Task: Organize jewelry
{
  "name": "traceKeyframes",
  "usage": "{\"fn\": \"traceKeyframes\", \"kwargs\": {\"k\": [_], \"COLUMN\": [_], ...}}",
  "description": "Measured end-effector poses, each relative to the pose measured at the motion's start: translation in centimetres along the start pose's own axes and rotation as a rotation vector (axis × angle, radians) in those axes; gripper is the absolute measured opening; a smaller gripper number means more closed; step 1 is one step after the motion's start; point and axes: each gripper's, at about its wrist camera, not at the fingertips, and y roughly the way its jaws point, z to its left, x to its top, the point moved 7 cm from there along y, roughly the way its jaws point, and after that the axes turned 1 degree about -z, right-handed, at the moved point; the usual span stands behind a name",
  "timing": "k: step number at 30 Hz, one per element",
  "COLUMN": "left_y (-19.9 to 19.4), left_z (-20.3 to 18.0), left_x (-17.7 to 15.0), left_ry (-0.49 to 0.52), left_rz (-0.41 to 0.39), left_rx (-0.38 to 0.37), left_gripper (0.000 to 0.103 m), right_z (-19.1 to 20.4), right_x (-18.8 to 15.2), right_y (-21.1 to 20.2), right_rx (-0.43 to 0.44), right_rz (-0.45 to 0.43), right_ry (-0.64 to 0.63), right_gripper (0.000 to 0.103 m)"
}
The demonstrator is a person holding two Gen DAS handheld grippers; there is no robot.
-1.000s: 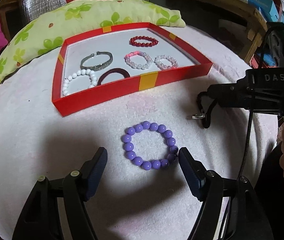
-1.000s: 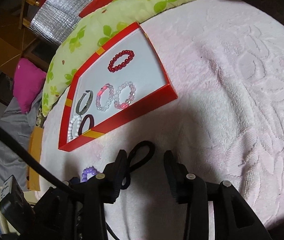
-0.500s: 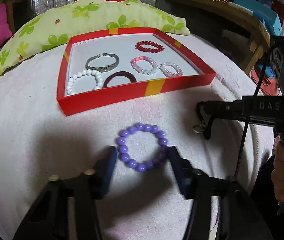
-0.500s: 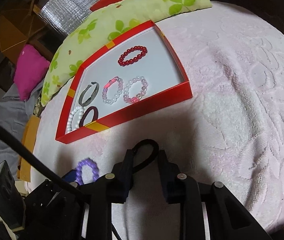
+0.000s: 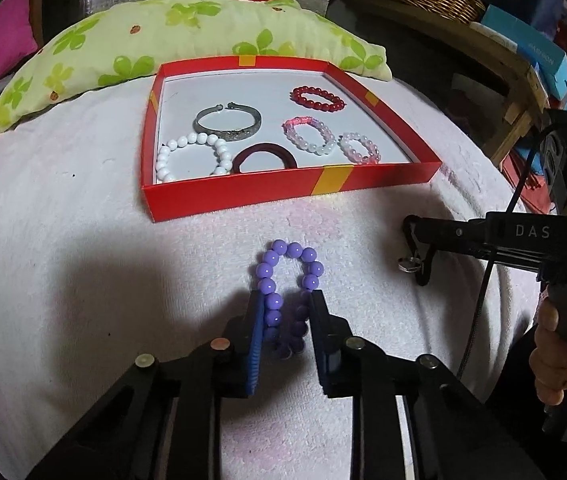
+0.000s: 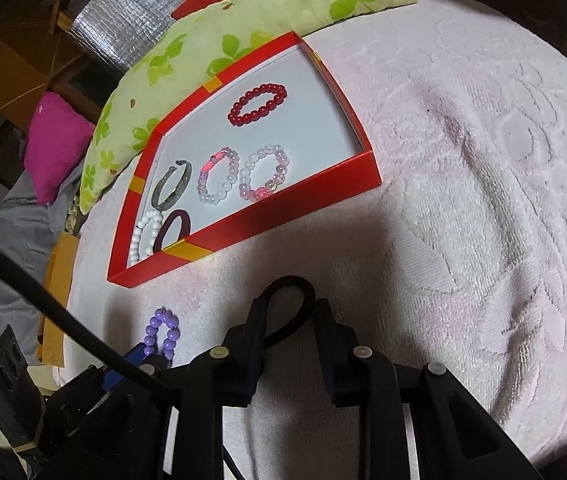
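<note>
Left claw [image 5: 286,300] has its two black fingers pinched in on the purple round-bead elastic bracelet [image 5: 288,280], squeezing the ring into a narrow loop; the near half sits between the pads and the far half arches out onto the pale pink towelling cloth [image 5: 83,280]. Right claw [image 6: 288,308], in its own wrist view, is closed on a black cord loop [image 6: 289,292] that curls out past the fingertips. Only the left wrist view shows that a small silver ring [image 5: 408,266] dangles from this black piece, and that a bare hand [image 5: 555,360] grips the right claw's handle. The right wrist view shows just the tip of the purple bracelet [image 6: 162,330] and a blue-padded finger of the left claw beside it, partly behind a black cable.

Farther off lies the shallow red cardboard tray with yellow stripes [image 5: 243,196], white inside. It holds a white bead bracelet [image 5: 193,156], a dark maroon band [image 5: 264,156], a silver open cuff bangle [image 5: 227,122], two pale pink bead bracelets [image 5: 309,136] and a red bead bracelet [image 5: 317,98]. The tray's near wall cuts off the lower edges of the white bracelet and the maroon band in both views. Beyond the tray rests a green leaf-print cushion [image 5: 123,52].
</note>
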Motion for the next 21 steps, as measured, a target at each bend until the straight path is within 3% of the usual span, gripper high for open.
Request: {"fn": "traceKeyframes", "kwargs": {"k": [2,10,13,21], "left_y": [-0.2,0.1,0.4,0.4], "left_z": [0.2,0.6,0.5,0.2], "left_x": [0.1,-0.1,-0.3,-0.4], "left_ry": [-0.009,-0.031,-0.03,0.016], "left_rz": [-0.001,0.012,0.031,0.019], "left_rx": [-0.004,-0.006,0.001,0.025], "left_gripper": [0.013,0.013,0.021,0.022], "right_z": [-0.1,0.5,0.7,1.4], "right_x": [0.0,0.0,-0.1,-0.4], "right_y": [0.0,0.1,0.2,0.1], "right_rx": [0.001,0.006,0.003,-0.042], "right_rz": [0.001,-0.001,-0.002,-0.015], "right_ry": [0.004,-0.016,-0.031,-0.112], "right_gripper": [0.028,0.039,0.041,0.038]}}
